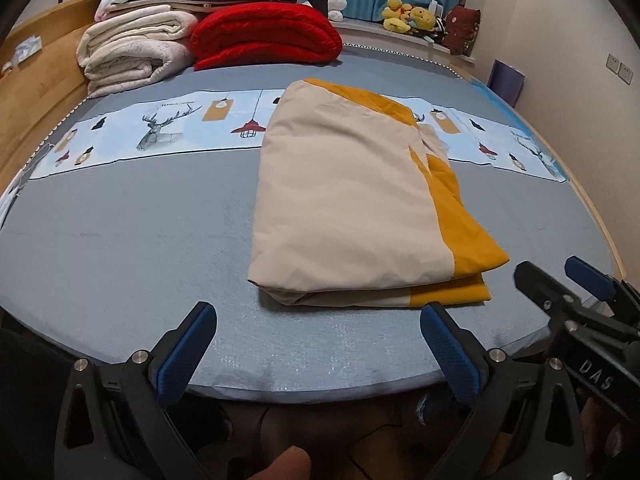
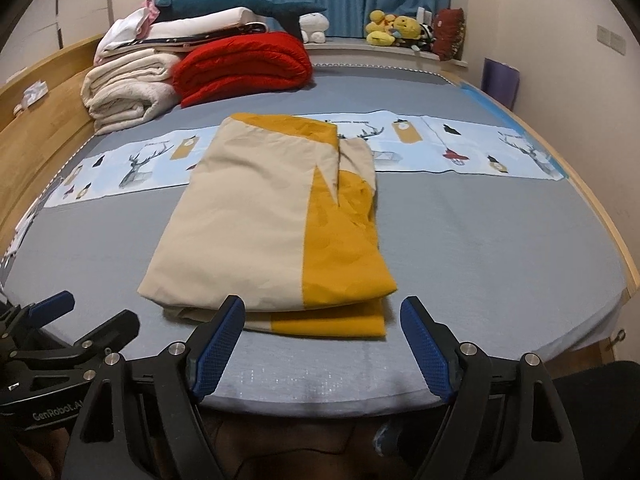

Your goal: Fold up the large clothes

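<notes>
A beige and mustard-yellow cloth lies folded into a thick rectangle on the grey bed; it also shows in the right wrist view. My left gripper is open and empty, held just in front of the cloth's near edge. My right gripper is open and empty, its jaws standing either side of the cloth's near right corner without touching it. The right gripper also shows at the right of the left wrist view, and the left gripper at the lower left of the right wrist view.
A red quilt and a stack of white blankets lie at the far left by the wooden headboard. A printed deer strip crosses the bed. Plush toys sit on the window ledge. The bed's near edge is just below the grippers.
</notes>
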Tool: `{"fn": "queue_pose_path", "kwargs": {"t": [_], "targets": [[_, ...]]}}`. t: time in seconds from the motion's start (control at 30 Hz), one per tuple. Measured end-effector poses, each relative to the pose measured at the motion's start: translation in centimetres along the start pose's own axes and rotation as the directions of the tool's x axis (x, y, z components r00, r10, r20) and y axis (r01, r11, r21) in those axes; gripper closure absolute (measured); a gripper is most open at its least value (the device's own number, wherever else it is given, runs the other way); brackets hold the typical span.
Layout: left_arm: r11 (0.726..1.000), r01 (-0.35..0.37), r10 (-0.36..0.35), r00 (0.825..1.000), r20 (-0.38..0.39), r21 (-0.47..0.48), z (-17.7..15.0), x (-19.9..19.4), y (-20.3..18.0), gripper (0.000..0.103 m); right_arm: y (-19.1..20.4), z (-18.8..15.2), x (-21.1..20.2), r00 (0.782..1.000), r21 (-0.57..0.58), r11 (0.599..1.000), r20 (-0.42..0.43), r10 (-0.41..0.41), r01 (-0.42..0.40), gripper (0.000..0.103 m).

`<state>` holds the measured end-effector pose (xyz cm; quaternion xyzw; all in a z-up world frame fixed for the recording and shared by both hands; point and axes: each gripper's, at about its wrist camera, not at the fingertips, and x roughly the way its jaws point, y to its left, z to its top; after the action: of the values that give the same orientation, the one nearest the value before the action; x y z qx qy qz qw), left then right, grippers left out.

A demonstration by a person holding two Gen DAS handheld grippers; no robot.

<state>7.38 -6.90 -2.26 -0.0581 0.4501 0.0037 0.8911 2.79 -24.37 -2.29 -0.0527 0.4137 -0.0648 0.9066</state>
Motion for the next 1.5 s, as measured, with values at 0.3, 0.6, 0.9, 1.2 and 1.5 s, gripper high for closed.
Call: {"fn": "queue_pose_path", "kwargs": {"t": [0.3,0.6,0.9,1.2,1.5], "targets": [[1.000,-0.002,0.002,1.000,0.010,0.013,-0.16,-0.27,-0.07,0.002,1.04,-0.28,0.19,1.000,-0.039,0.999,0.006,0.006,-0.006,0.023],[1.000,0.004,-0.004,1.000,0.003,0.010,-0.15,-0.18,0.11,0.002,0.98,-0.23,0.17,1.000,-0.043,0.999,0.007,0.003,-0.003,0.023],[1.000,0.005,-0.005,1.000,0.006,0.016,-0.13,-0.09,0.09,0.002,0.92,-0.23,0.19,1.000,-0.045,0.999,0.008,0.003,-0.003,0.023],[1.000,0.006,-0.006,1.000,0.004,0.015,-0.13,-0.08,0.05,0.002,0.92,-0.24,0.21,1.000,-0.045,0.999,0.008,0.004,-0.003,0.023],[1.000,0.012,-0.012,1.000,0.002,0.014,-0.21,-0.03,-0.02,0.002,0.91,-0.25,0.22,1.000,-0.046,0.999,0.007,0.004,-0.004,0.023]]}}
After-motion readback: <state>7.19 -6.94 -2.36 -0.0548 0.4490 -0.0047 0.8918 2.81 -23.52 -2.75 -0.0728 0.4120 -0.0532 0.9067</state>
